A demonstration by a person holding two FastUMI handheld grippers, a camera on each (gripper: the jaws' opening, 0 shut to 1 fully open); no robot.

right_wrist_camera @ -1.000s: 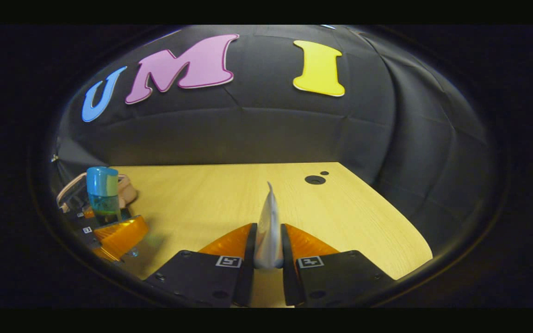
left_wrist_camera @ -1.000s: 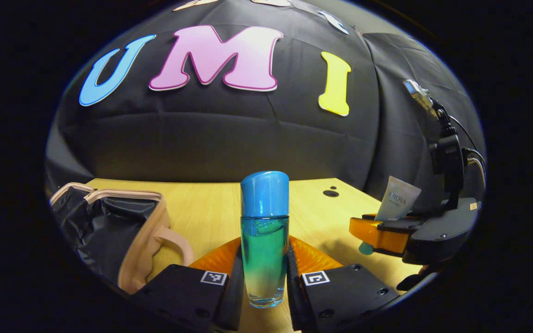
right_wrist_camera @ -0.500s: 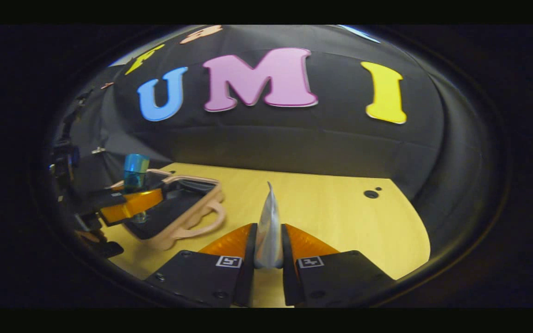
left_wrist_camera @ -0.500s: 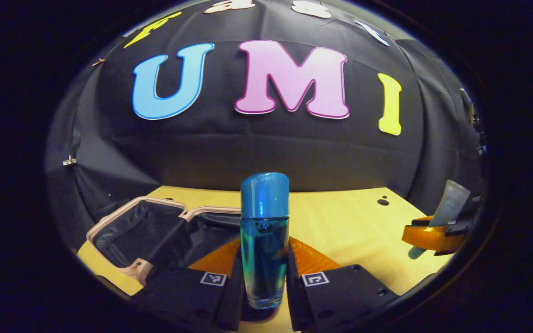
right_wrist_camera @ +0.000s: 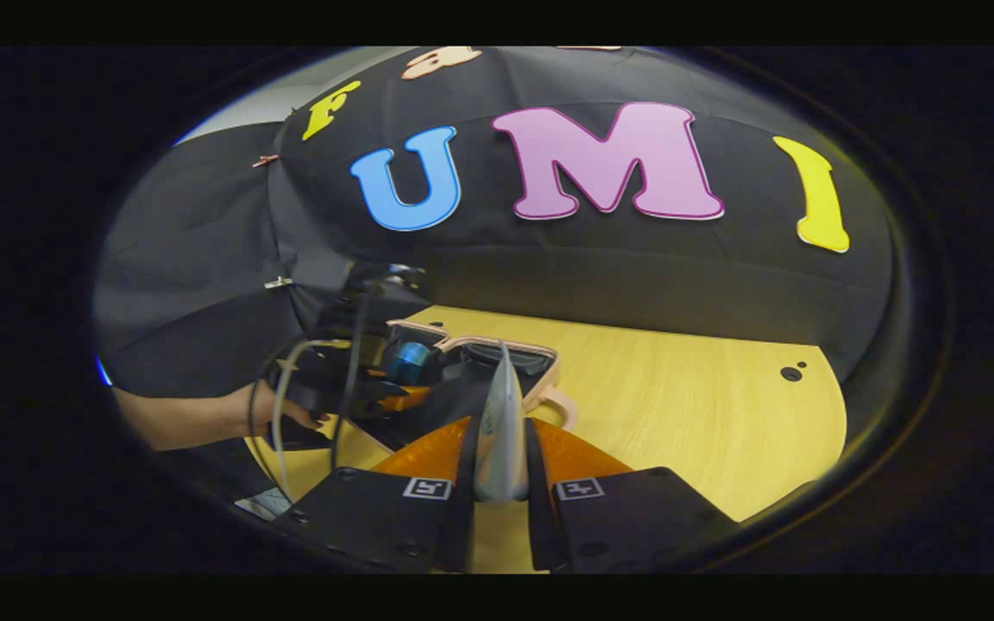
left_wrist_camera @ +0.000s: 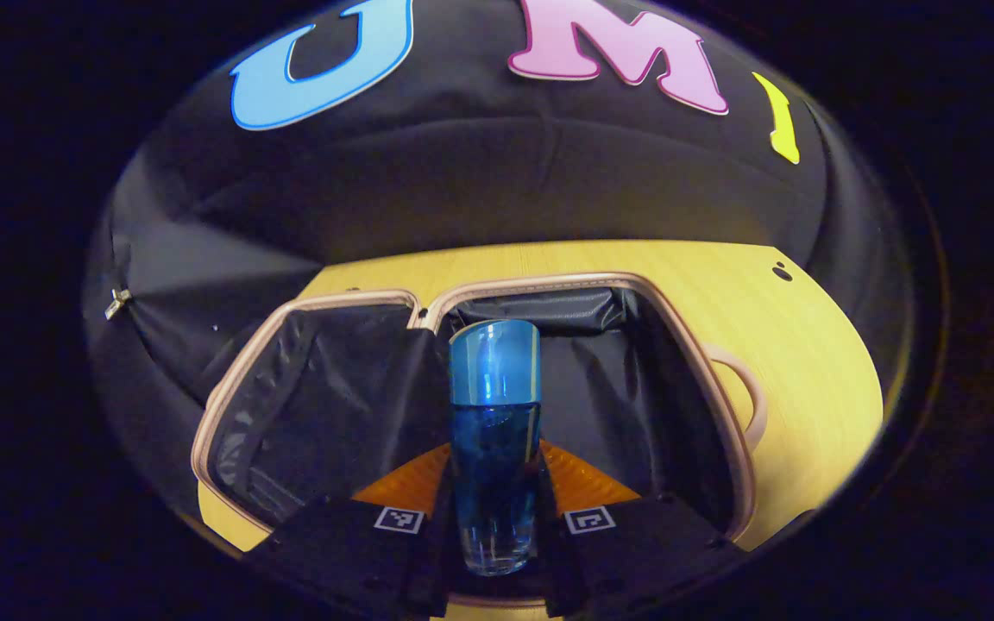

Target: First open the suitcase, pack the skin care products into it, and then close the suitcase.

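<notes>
My left gripper [left_wrist_camera: 494, 470] is shut on a clear bottle with blue liquid and a blue cap [left_wrist_camera: 494, 405], held upright between its fingers above the open suitcase [left_wrist_camera: 549, 281]. The suitcase has a beige rim and black lining, and both halves lie flat. In the right gripper view, my right gripper [right_wrist_camera: 500, 444] is shut on a pale tube [right_wrist_camera: 502, 405], seen edge-on. Beyond it the left gripper [right_wrist_camera: 393, 385] hovers with the bottle [right_wrist_camera: 411, 362] over the suitcase [right_wrist_camera: 540, 353].
The suitcase rests on a light wooden table [right_wrist_camera: 678, 405] with two small holes [right_wrist_camera: 790, 373] near its far right corner. A beige handle [left_wrist_camera: 751, 405] sticks out on the suitcase's right side. A person's forearm [right_wrist_camera: 195, 418] holds the left gripper.
The left gripper has swung left and tipped down, so the bottle now hangs over the open suitcase. The right gripper has turned left with the tube, and the suitcase is nearer its centre.
</notes>
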